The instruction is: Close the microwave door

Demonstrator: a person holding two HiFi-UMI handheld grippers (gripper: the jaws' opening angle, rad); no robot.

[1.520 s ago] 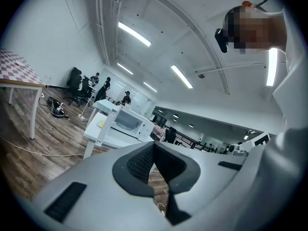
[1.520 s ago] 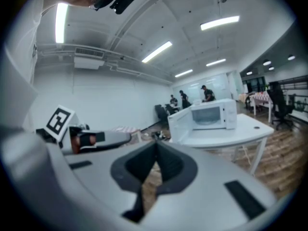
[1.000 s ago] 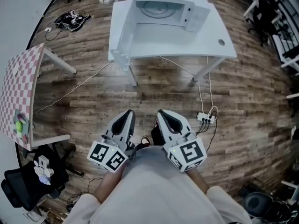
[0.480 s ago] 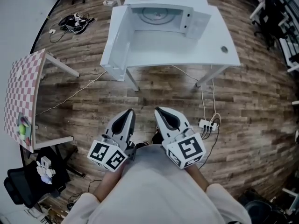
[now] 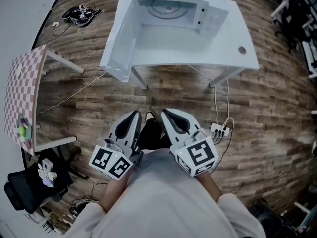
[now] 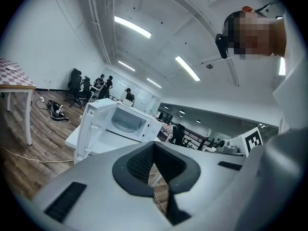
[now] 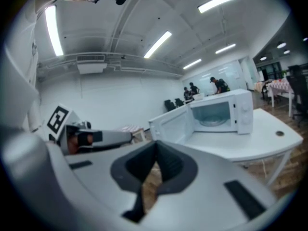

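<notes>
The microwave stood on a white surface at the top of the head view, its door swung wide open to the left past the surface's edge and the glass turntable bare inside. Both grippers were held close to the person's body, well apart from the microwave. The left gripper had its jaws closed with nothing between them, and the right gripper was likewise closed and empty.

Only the head view showed the wooden floor, with a power strip beside the right gripper, a cable trailing from the surface, a checkered table at the left and a tangle of cords beyond it.

The gripper views looked up instead. The left gripper view showed the open door edge-on, ceiling lights, dark chairs and people standing far behind. The right gripper view showed the oven's cavity face-on and the left gripper's marker cube alongside.
</notes>
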